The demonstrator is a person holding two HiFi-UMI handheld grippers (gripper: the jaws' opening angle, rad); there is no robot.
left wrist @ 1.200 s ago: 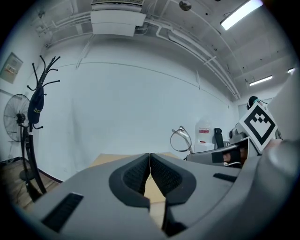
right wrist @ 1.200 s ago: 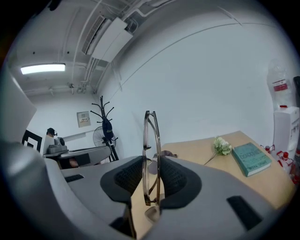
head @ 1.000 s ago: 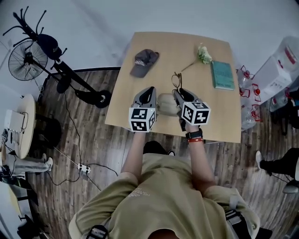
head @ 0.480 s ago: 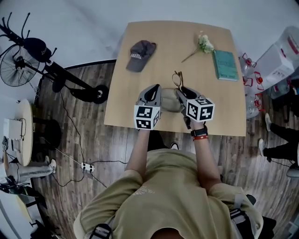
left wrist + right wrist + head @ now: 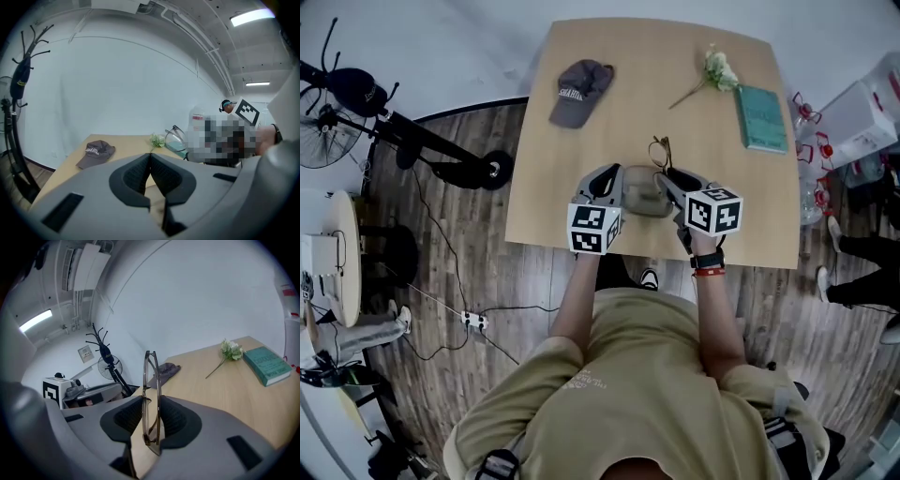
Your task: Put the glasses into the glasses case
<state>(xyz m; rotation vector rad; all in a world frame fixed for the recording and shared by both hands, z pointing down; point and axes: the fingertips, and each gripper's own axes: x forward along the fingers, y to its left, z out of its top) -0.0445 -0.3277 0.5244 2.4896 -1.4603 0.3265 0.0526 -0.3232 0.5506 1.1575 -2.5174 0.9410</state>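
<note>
The glasses (image 5: 152, 380) stand upright between the pads of my right gripper (image 5: 151, 405), which is shut on their frame. In the head view the glasses (image 5: 660, 152) stick out ahead of the right gripper (image 5: 671, 178) over the wooden table (image 5: 609, 141). A grey-beige glasses case (image 5: 645, 197) lies on the table between the two grippers. My left gripper (image 5: 606, 178) is just left of the case. In the left gripper view its jaws (image 5: 150, 157) meet at the tips with nothing seen between them.
A grey cap (image 5: 579, 89) lies at the table's far left. A flower (image 5: 717, 70) and a teal book (image 5: 761, 117) lie at the far right. The table's front edge (image 5: 656, 258) is right under my wrists. A stand and a fan are on the floor at left.
Both grippers have sunk closer to the table top beside the case, the right one still carrying the glasses. The head view has shifted a little.
</note>
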